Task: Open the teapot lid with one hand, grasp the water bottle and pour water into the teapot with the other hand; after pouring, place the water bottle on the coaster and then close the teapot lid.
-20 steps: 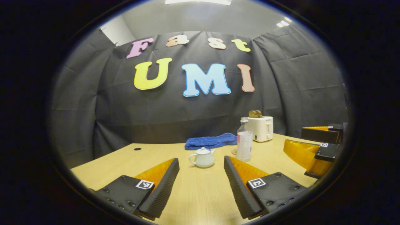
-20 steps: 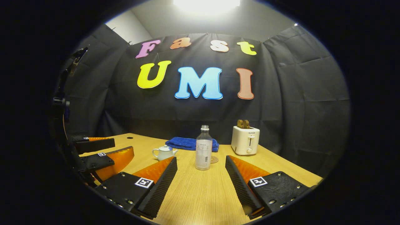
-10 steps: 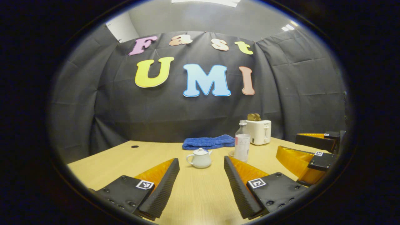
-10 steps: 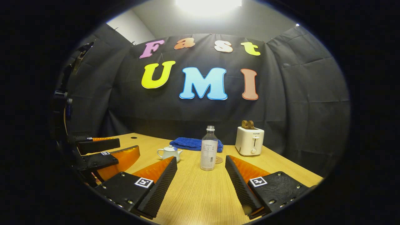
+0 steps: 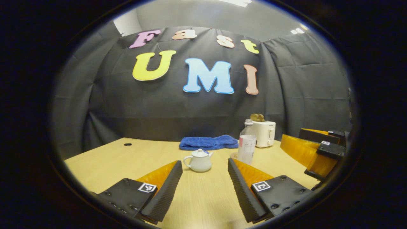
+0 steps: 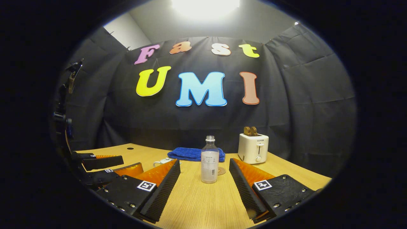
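In the right gripper view the teapot [image 6: 160, 162] is mostly hidden behind that gripper's own finger [image 6: 162, 184]. The coaster [image 6: 221, 171] peeks from behind the water bottle [image 6: 209, 163] (in the left gripper view, too). The bottle's label print is too small to tell.

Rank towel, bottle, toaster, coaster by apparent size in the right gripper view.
1. Towel, widest, partly behind the bottle.
2-3. Bottle and toaster: too close to rank, since the bottle is nearer.
4. Coaster, mostly hidden.
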A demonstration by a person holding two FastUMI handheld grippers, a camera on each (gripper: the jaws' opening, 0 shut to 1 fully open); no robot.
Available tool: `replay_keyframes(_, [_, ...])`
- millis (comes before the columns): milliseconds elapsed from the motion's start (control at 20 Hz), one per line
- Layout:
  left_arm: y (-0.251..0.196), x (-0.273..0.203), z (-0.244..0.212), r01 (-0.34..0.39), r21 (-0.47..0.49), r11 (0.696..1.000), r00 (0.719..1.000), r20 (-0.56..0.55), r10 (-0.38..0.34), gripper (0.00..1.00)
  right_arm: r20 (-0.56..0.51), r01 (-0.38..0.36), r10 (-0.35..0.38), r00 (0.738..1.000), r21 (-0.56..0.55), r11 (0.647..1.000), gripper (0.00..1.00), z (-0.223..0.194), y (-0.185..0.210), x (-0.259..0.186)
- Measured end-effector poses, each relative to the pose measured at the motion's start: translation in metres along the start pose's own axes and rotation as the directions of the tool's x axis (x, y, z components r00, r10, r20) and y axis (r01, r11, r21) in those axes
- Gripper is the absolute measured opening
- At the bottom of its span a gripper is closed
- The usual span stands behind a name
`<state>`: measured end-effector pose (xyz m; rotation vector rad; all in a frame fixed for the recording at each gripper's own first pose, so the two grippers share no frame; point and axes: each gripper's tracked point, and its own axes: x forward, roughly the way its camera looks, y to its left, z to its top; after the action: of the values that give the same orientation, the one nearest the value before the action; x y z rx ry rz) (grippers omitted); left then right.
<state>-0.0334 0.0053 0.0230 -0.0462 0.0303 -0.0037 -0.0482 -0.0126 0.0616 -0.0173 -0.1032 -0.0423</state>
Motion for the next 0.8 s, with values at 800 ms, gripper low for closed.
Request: replay_keyframes(800, [0.002,0.101,-0.004,0.050,0.059,0.997,0.999,-0.015,-0.049,0.96,-0.140,0.045,-0.044,0.989,0.003,0.999,0.96,-0.033,-0.008,0.106])
